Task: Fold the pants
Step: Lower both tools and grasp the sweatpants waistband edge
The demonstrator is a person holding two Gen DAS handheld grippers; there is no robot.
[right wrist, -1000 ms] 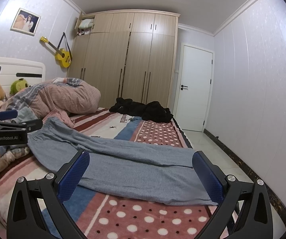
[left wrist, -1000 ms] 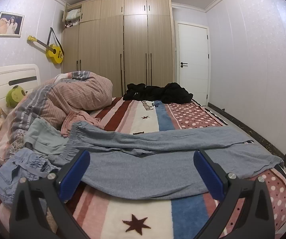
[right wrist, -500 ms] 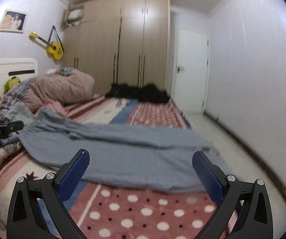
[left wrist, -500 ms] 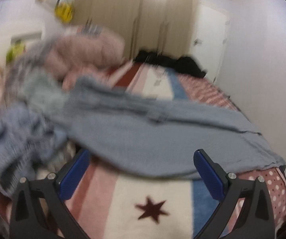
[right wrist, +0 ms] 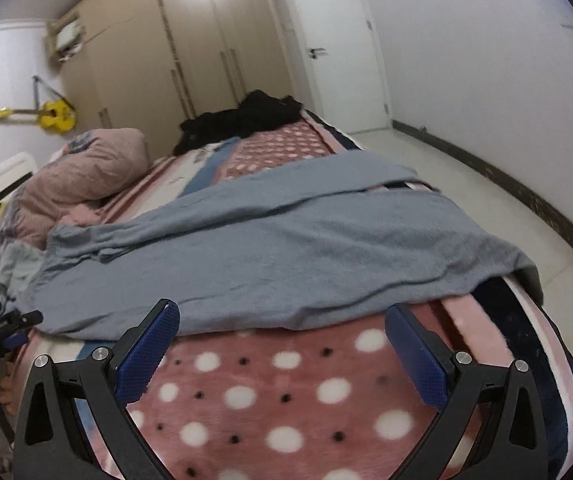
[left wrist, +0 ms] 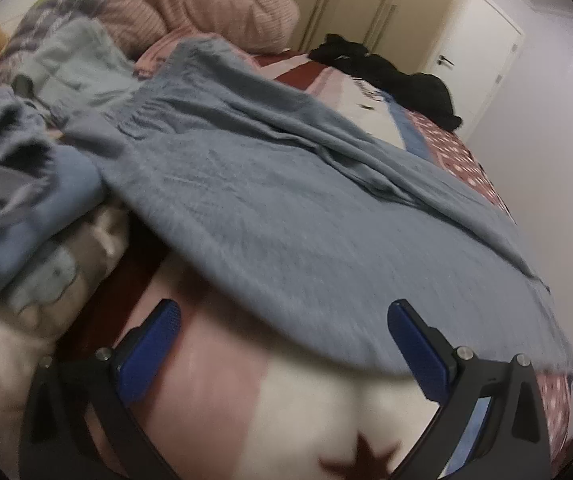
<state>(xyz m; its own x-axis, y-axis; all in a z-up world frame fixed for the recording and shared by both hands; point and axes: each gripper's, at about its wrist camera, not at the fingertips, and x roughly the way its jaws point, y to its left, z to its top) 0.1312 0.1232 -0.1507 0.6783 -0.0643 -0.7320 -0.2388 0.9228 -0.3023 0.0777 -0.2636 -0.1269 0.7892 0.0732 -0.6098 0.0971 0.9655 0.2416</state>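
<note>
I hold the left tool (left wrist: 282, 336) and right tool (right wrist: 281, 334) spread wide and empty just short of the near edge of the pants (right wrist: 286, 248), which lie flat across the bed (right wrist: 286, 392), ready for gripping that edge.

No readable text. The bedspread (right wrist: 190, 168) carries dark lettering near the black clothes (right wrist: 246, 118), too blurred to read; white print on the left gripper (right wrist: 0, 326) arm also illegible.

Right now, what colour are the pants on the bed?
Plain grey-blue pants, no pattern; clearest in the right wrist view.
</note>
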